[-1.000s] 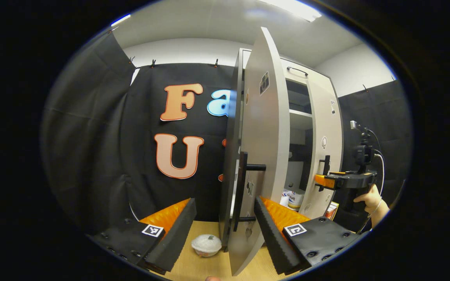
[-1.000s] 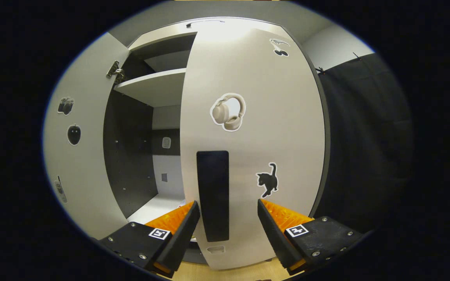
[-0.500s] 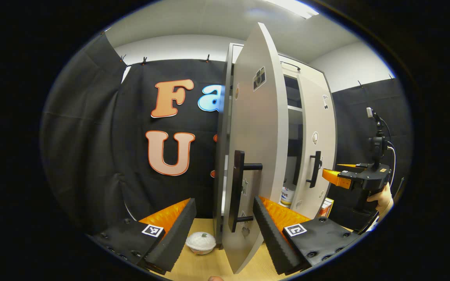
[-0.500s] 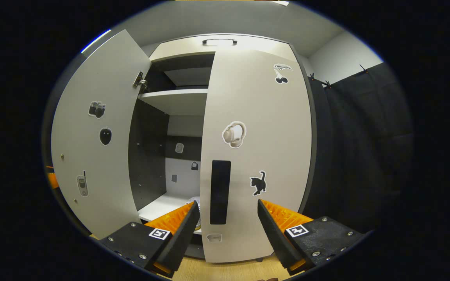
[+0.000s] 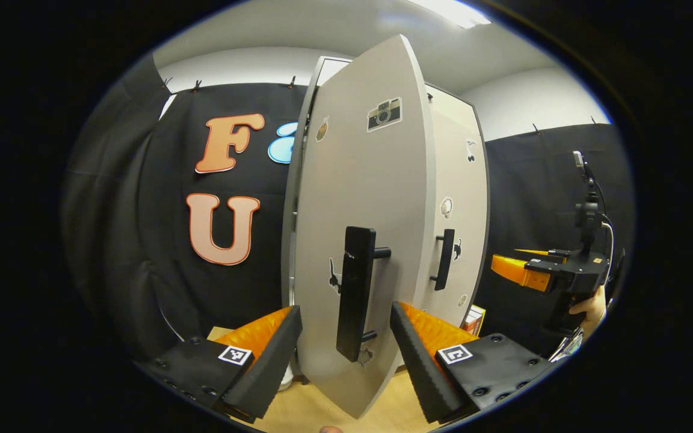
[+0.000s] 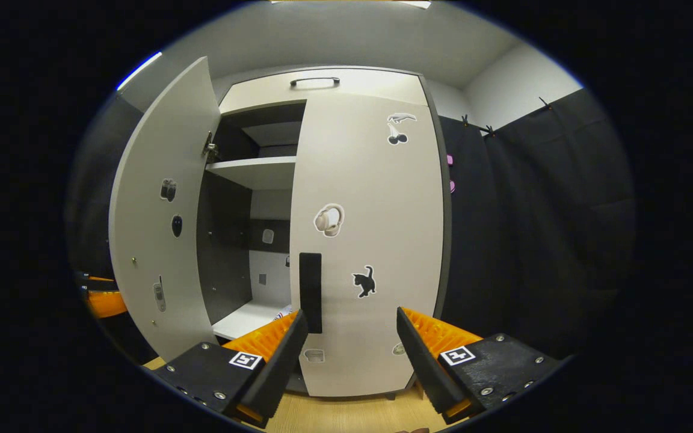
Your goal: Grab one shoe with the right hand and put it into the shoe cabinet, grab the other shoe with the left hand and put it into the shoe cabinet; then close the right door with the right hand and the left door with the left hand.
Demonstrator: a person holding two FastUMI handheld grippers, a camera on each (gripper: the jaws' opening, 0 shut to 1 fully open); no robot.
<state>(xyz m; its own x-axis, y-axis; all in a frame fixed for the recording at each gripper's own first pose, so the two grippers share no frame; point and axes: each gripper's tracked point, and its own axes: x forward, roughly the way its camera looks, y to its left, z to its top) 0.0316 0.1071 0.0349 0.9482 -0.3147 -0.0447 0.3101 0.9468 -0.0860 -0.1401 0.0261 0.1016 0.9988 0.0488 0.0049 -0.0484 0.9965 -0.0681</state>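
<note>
A: Left gripper?
B: Jaws wide, left door handle between them, untouched, door ajar.
A: Right gripper?
B: Wide, empty; right door shut, beyond its tips.

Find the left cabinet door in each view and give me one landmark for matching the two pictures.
Left gripper view: the left door stands in the middle, outer face toward the camera, its black handle between this gripper's fingers.
Right gripper view: the same door hangs open at the left, inner face showing, edge of the cabinet opening beside it.
Shared landmark: the right door with its cat sticker, also seen at.
</note>
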